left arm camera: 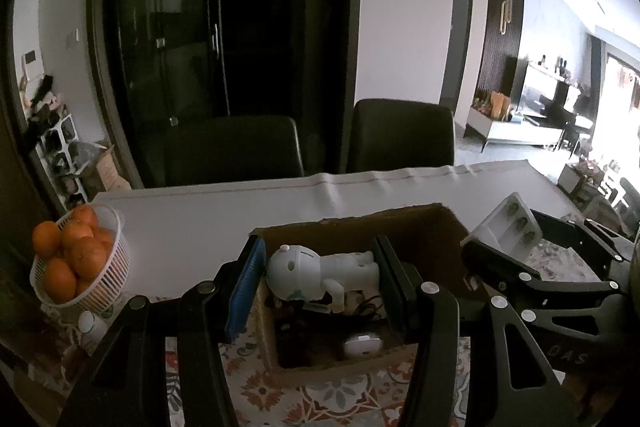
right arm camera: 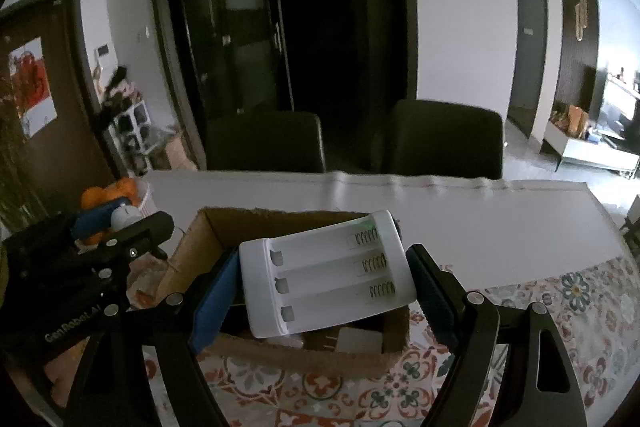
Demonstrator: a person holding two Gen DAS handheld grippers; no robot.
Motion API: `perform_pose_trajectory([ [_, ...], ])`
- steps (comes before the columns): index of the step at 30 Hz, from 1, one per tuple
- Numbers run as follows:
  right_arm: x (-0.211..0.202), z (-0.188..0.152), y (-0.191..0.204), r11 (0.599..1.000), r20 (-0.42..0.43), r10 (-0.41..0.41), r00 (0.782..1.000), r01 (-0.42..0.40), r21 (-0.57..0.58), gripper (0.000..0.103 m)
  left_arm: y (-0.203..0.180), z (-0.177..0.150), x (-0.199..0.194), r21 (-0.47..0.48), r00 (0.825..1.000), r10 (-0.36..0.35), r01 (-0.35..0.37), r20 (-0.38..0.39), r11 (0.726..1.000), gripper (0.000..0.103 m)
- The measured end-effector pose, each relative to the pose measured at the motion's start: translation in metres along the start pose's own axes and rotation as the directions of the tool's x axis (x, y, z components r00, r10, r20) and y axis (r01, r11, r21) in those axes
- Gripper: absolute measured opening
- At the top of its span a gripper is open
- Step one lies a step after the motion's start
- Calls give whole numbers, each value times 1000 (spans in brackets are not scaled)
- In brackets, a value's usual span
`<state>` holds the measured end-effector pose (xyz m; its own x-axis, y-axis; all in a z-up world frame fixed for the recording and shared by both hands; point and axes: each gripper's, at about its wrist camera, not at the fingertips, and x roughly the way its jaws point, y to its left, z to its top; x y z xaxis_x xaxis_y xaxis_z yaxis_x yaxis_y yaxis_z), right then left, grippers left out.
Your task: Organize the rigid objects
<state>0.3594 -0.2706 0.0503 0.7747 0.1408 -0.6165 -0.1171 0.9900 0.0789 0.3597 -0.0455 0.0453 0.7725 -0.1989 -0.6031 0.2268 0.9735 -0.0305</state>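
Two grippers over a cardboard box [left arm camera: 420, 227]

Left gripper [left arm camera: 320, 269] clamps a white toy figure [left arm camera: 320, 273]; right gripper [right arm camera: 320, 279] clamps a white battery charger [right arm camera: 328, 275].

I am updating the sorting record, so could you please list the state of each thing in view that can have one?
Left tool: shut on the white robot figurine.
White robot figurine: lying sideways, held over the cardboard box.
Right tool: shut on the battery charger.
Battery charger: slots empty, held above the box.
Cardboard box: open-topped, with items inside.
Basket: filled with oranges.
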Motion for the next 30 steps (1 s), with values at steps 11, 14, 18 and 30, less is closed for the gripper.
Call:
perform_pose_trajectory([
  [11, 48, 1, -10, 1000, -122, 8, 992, -9, -5, 83, 2, -8, 36, -7, 997, 15, -16, -72, 1000, 54],
  [14, 55, -2, -11, 1000, -136, 3, 991, -4, -5, 83, 2, -11, 43, -11, 996, 18, -19, -87, 1000, 54],
  [18, 61, -6, -11, 1000, -146, 0, 989, -1, -7, 83, 4, -15, 52, -14, 994, 22, -24, -107, 1000, 54],
  [30, 68, -13, -16, 1000, -175, -11, 984, 14, 11, 84, 5, -22, 54, -21, 990, 39, -42, -138, 999, 56],
])
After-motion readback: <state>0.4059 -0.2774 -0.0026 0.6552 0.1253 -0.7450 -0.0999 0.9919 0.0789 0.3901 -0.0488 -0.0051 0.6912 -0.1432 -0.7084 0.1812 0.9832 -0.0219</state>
